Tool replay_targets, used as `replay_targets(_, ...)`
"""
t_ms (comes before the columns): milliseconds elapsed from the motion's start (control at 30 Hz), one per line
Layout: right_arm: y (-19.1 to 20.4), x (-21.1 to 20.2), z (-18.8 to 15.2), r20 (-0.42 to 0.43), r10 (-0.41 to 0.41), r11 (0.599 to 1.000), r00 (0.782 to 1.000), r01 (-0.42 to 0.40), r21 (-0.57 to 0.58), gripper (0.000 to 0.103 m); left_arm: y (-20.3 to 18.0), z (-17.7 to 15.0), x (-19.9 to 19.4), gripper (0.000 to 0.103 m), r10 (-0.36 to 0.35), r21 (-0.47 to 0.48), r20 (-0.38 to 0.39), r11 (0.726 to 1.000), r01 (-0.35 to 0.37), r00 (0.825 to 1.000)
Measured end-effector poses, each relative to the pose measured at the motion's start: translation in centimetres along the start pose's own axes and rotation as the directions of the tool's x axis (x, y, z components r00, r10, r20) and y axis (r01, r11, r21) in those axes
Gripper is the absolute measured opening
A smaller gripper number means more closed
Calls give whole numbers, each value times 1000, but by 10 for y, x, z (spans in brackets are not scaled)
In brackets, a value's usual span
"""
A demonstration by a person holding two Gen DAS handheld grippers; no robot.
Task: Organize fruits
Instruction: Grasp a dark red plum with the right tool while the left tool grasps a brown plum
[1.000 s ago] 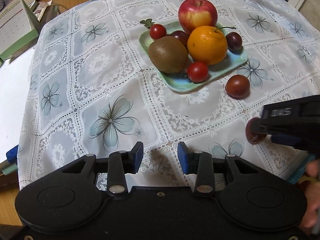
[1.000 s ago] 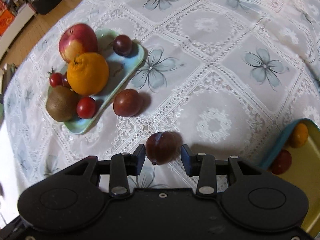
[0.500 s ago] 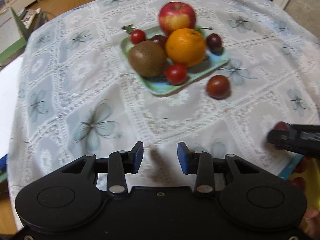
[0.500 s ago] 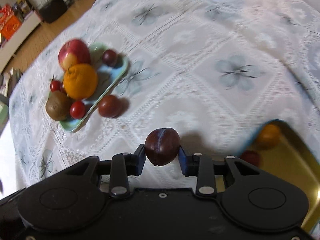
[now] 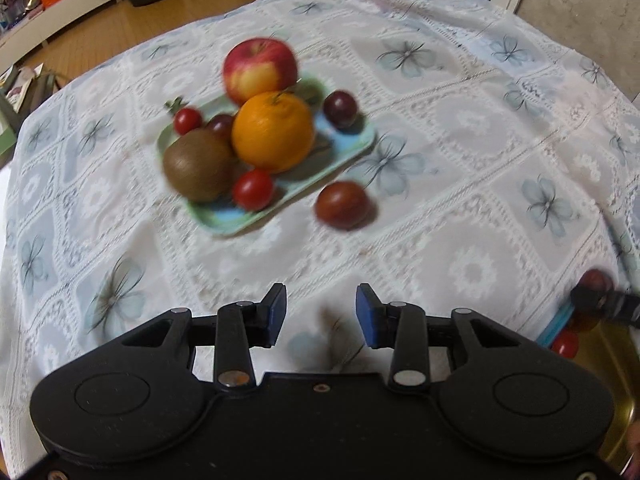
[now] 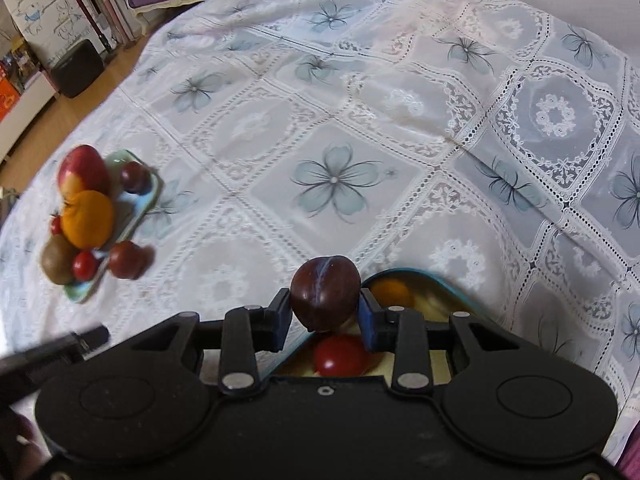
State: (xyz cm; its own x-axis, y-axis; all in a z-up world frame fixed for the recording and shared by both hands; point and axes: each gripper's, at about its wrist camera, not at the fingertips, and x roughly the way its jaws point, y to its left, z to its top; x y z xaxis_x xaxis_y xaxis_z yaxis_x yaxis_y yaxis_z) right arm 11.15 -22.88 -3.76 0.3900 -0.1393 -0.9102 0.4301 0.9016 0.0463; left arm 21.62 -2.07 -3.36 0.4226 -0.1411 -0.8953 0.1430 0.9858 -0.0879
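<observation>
Here, plum (image 6: 324,298) above tray rim (image 6: 404,272)

1. My right gripper (image 6: 324,316) is matt black plastic, clamping a smooth, glossy plum (image 6: 324,298).
2. Ahead lies a white lace tablecloth (image 6: 360,140).
3. Below my fingers, the yellow tray (image 6: 448,284) looks glossy.

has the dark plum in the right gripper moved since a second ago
Yes. The plum, clamped in the right gripper, was low over the tablecloth near the green plate; it has gone up and right, over the yellow tray.
</observation>
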Motion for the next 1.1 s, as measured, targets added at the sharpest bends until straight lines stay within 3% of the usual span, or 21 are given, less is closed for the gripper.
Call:
replay_targets(267, -6, 10, 1, -29, 84, 996, 996, -84, 7, 35, -24, 40, 25, 50, -15, -46, 3, 999, 15, 1000)
replay_targets(433, -9, 4, 1, -4, 93, 996, 996, -93, 15, 35, -31, 49, 43, 50, 59, -42, -17, 997, -59, 998)
replay_targets(733, -11, 3, 3, 14, 82, 996, 996, -83, 20, 35, -19, 50, 58, 51, 107, -100, -42, 989, -111, 993)
replay_targets(1100, -6, 5, 0, 20, 74, 997, 997, -74, -10, 35, -10, 58, 82, 53, 68, -156, -104, 984, -84, 992)
